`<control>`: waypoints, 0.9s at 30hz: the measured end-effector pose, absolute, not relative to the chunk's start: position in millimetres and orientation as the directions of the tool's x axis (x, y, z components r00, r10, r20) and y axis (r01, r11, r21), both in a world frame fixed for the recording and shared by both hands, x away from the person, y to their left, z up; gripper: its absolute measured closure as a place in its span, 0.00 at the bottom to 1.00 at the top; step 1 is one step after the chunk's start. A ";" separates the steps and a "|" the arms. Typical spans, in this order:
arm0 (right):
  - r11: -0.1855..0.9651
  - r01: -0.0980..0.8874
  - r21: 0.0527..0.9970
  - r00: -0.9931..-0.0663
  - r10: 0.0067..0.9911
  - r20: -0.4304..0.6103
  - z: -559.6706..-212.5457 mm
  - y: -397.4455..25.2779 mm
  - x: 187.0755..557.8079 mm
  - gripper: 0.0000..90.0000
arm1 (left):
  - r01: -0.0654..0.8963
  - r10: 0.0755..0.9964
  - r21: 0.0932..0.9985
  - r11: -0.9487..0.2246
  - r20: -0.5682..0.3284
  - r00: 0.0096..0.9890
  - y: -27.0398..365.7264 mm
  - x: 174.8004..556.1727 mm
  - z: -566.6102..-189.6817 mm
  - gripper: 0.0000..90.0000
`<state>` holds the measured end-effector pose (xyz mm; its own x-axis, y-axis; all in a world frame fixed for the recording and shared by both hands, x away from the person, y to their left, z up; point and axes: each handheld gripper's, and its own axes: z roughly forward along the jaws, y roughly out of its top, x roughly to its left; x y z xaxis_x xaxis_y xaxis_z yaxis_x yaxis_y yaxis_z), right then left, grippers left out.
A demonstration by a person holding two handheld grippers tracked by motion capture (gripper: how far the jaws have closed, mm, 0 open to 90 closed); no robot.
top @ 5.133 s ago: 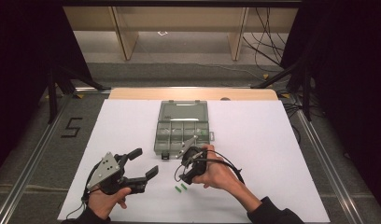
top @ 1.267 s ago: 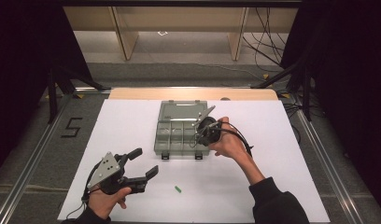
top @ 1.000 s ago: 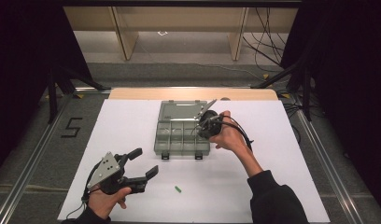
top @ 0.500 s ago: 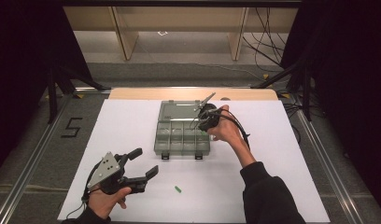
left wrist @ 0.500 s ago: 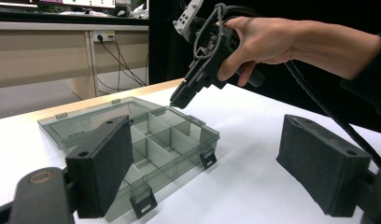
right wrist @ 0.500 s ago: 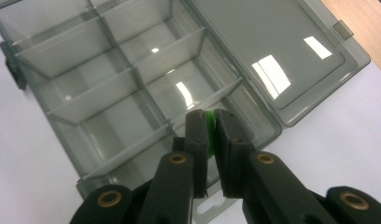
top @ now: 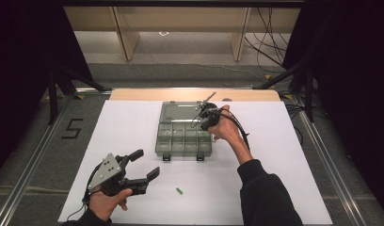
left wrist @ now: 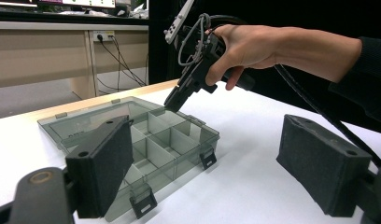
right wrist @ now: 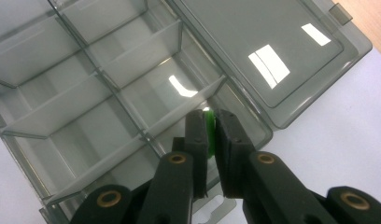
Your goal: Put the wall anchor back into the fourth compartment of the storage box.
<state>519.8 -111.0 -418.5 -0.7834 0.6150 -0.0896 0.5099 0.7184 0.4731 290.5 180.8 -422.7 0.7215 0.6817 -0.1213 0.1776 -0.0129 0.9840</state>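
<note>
Two grippers here: right gripper (right wrist: 210, 133) has its jaws pinched on a small green piece (right wrist: 209, 131) over the open organizer box (top: 180, 139). Left gripper (top: 145, 165) rests near the desk (top: 284, 155) edge, jaws wide apart. Another green piece (top: 179, 190) lies loose.

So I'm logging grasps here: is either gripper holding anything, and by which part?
The right gripper pinches a small green piece between its pads over the open organizer box; which part it grips can't be told. The left gripper is open and holds nothing.

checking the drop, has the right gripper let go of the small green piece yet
No, the right gripper is shut on the small green piece above the clear grey compartment box.
</note>
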 end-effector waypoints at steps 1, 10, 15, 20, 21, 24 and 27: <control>0.720 0.512 0.469 -0.783 0.615 -0.089 -419.3 -111.0 520.6 0.93 | 0.183 0.685 0.983 -0.008 -0.128 0.717 180.7 290.1 -422.7 0.19; 0.707 0.515 0.484 -0.775 0.626 -0.090 -419.3 -109.4 519.9 0.76 | 0.183 0.685 0.983 -0.008 -0.128 0.717 180.8 290.2 -422.8 0.19; 0.699 0.510 0.502 -0.773 0.628 -0.090 -412.4 -106.9 512.1 0.60 | 0.182 0.685 0.983 -0.009 -0.127 0.717 180.8 290.0 -422.8 0.19; 0.692 0.489 0.532 -0.784 0.616 -0.080 -402.6 -102.2 492.2 0.45 | 0.176 0.682 0.984 -0.016 -0.118 0.722 180.9 290.5 -422.8 0.19; 0.692 0.489 0.532 -0.784 0.616 -0.080 -402.6 -102.2 492.2 0.45 | 0.176 0.682 0.984 -0.016 -0.118 0.722 180.9 290.5 -422.8 0.19; 0.697 0.468 0.543 -0.797 0.599 -0.082 -399.3 -100.8 479.5 0.43 | 0.178 0.683 0.984 -0.015 -0.119 0.720 180.7 290.3 -422.9 0.19; 0.702 0.444 0.558 -0.808 0.582 -0.090 -395.3 -99.1 465.8 0.39 | 0.181 0.686 0.983 -0.012 -0.124 0.717 180.4 289.9 -423.0 0.19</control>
<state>465.8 -99.1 -395.3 -0.8079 0.5824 -0.0902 0.4436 0.7017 0.5575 289.9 180.4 -423.0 0.7173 0.6857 -0.1236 0.1809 -0.0120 0.9834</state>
